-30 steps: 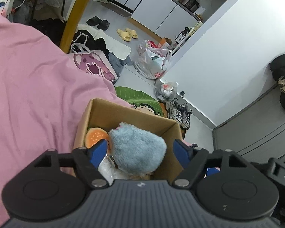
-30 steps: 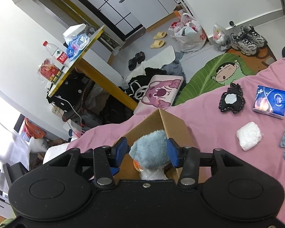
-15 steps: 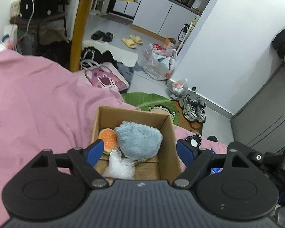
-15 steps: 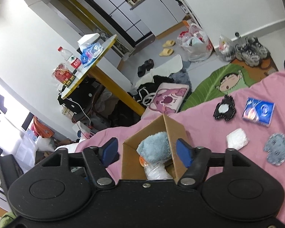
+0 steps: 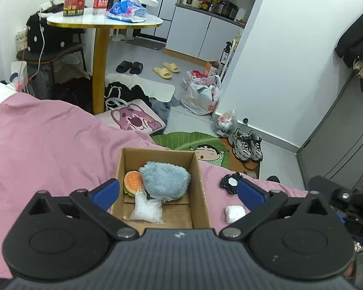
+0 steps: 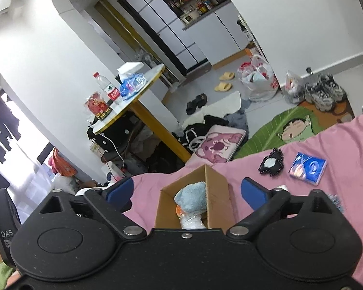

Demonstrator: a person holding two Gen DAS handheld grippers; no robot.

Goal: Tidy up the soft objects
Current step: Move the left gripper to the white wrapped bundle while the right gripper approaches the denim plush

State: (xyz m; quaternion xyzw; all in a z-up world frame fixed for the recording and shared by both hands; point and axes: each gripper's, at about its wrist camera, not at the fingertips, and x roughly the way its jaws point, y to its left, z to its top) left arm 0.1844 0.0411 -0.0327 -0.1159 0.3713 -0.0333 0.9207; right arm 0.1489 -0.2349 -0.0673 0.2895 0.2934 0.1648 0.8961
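An open cardboard box sits on the pink bedspread. Inside lie a fluffy blue plush, a burger toy and a clear plastic bag. My left gripper hovers above the box with its jaws opening and nothing held between them. My right gripper is also above the box, its jaws opening and empty, with the plush below. To the box's right on the bedspread lie a black-and-white patch, a blue tissue pack, a white packet and a grey fluffy piece.
Beyond the bed's edge the floor holds a green cartoon mat, sneakers, a pink bear bag, plastic bags and slippers. A round table on a yellow leg carries a bottle and tissues.
Both grippers pulled back and rose away from the box while their jaws spread wide. The blue plush, earlier between the fingers, now rests in the box.
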